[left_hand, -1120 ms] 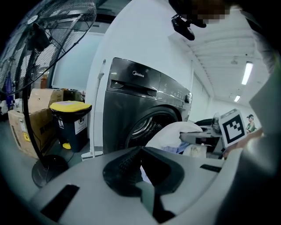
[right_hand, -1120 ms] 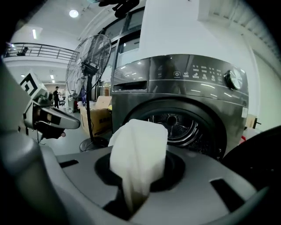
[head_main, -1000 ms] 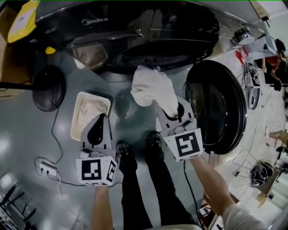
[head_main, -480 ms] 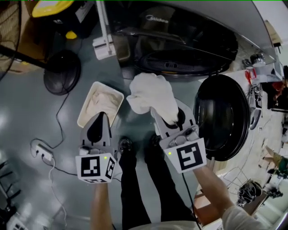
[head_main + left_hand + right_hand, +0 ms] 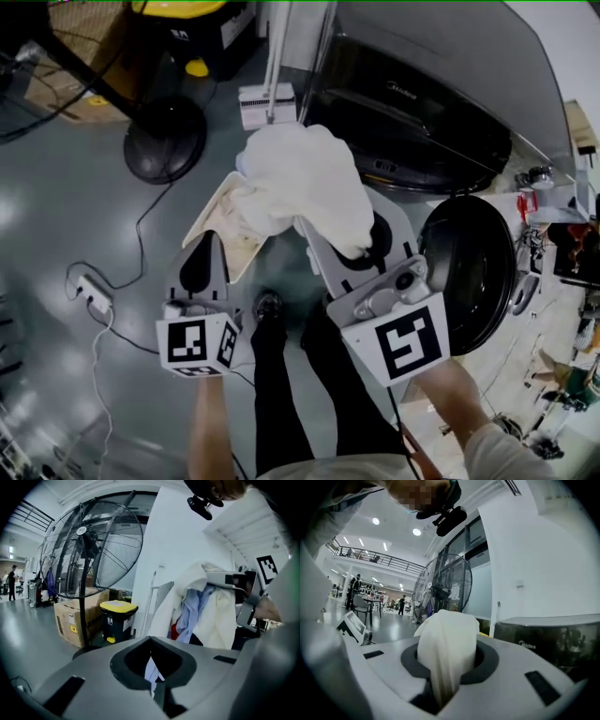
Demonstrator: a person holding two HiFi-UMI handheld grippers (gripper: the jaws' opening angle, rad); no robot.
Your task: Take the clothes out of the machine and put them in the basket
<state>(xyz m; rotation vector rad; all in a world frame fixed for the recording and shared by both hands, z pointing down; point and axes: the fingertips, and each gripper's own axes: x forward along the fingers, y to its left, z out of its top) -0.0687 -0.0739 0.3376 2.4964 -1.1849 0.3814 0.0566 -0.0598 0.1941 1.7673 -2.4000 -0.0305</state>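
Stage: carry leg between machine (image 5: 422, 112) and basket (image 5: 201, 219); judged about midway through one transfer.
Cloth: white bundle (image 5: 309, 183), with blue and red folds showing in the left gripper view; clear of the machine, hanging in the air and overlapping the basket's right part in the head view; not yet set down.
Right gripper (image 5: 373, 225): pinched on the cloth, with a thick white fold squeezed between the jaws and bulging out over them.
Left gripper (image 5: 208, 246): jaws pressed together, nothing hanging from them in the head view; thin pale sliver in the seam, probably the cloth beyond seen through the slit; tip over the basket's near rim.
Basket: on the floor (image 5: 75, 216), left of the machine; cream fabric (image 5: 228, 234) already lying inside, so part of the job likely done.
Machine: door (image 5: 469, 267) swung wide open at the right; drum interior out of sight, so no telling whether more clothes wait there.
Done: this bundle out of the drum; some fabric in the basket.
To do: bring the bundle squarely over the basket, lower it, spread the right jaws to drop it; then look into the drum and fetch anything left.
Risk: loose folds draped past the rim, likely to land partly on the floor unless centred first.
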